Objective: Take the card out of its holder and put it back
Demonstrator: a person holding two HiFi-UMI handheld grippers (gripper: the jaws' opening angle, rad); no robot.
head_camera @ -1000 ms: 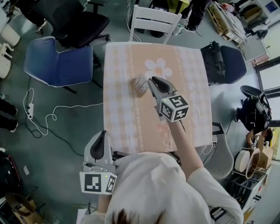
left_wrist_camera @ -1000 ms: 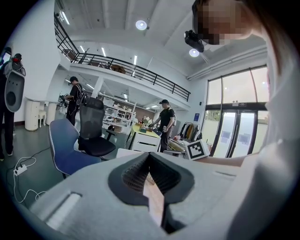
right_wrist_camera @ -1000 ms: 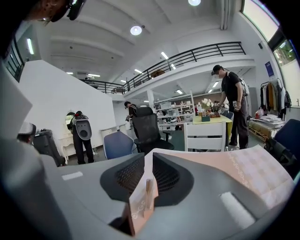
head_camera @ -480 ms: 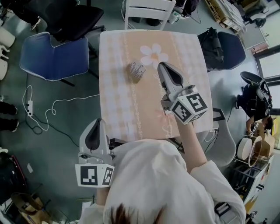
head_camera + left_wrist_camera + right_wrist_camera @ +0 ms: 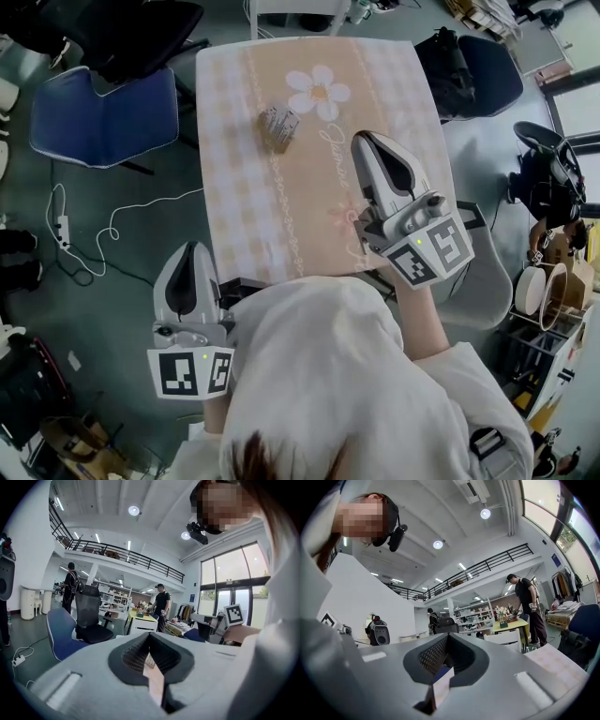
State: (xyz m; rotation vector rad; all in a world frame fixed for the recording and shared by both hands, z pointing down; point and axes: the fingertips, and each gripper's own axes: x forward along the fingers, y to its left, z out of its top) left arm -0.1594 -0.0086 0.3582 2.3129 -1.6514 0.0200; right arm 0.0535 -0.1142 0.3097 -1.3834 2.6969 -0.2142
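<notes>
My right hand-held gripper (image 5: 364,145) hangs over the near right of the peach checked surface (image 5: 234,206), jaws shut. Whether a thin card is pinched there I can't tell. My left hand-held gripper (image 5: 188,251), also shut, waits off the near edge. The small grey-brown card holder (image 5: 277,127) lies by the white flower print (image 5: 317,89). I judge I'm between removal and return, and next I line up with its slot. Bare cloth surrounds it, edges well off.

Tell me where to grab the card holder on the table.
Probably take the card holder across its narrow width from above, with the nearer right gripper turned to match its skew on the table. It lies alone, with room on every side.
</notes>
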